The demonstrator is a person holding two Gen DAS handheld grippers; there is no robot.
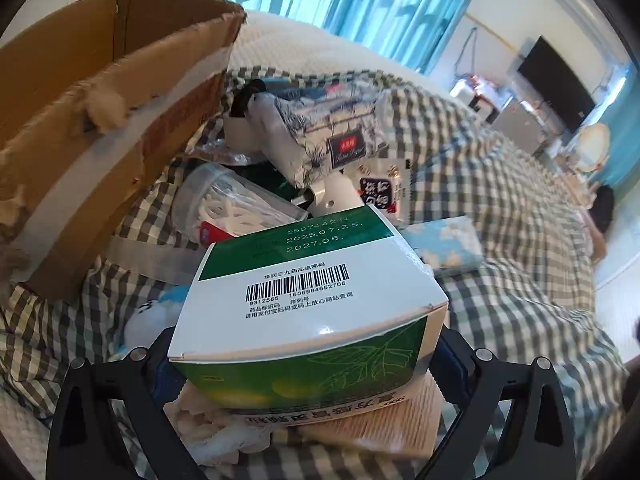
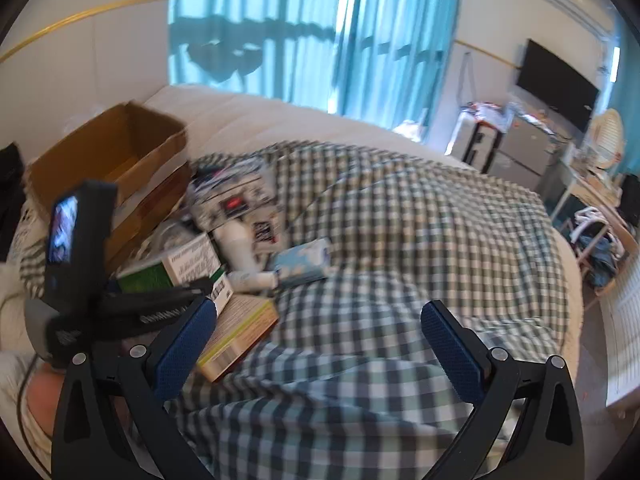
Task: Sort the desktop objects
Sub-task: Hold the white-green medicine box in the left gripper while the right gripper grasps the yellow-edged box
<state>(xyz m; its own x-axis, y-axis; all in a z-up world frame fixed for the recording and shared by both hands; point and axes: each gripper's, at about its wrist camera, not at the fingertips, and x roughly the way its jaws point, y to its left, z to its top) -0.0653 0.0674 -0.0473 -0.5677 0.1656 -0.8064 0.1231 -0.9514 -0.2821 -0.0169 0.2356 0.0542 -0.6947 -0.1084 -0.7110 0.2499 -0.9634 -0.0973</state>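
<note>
Between the wide-spread fingers of the left gripper (image 1: 306,354) sits a green and white medicine box (image 1: 308,304). The box fills the gap and hides most of both blue pads, so whether they press on its sides cannot be told. Its upper face carries a barcode, the digits 8312565 and 1606984652706, lines of Chinese print, and the dates 2025.07.25 and 2027.06 on a green band. A leaf outline decorates the near side. Under it lies a pale orange box (image 1: 384,420), largely covered, its print upside down and hard to read.

Beyond the box is a heap on the checked blanket (image 1: 520,264): a clear tub of floss picks (image 1: 228,204), a floral tissue pack (image 1: 332,136) with a small dark label too small to read, a white bottle (image 1: 334,200) mostly buried, and a sky-patterned packet (image 1: 444,244). To the left and ahead stands a torn cardboard carton (image 1: 108,108), cut off by the frame edge.

The right gripper (image 2: 318,344) holds its fingers far apart over bare blanket, nothing between them. Its view is blurred; the left gripper shows at its left, beside the heap.
</note>
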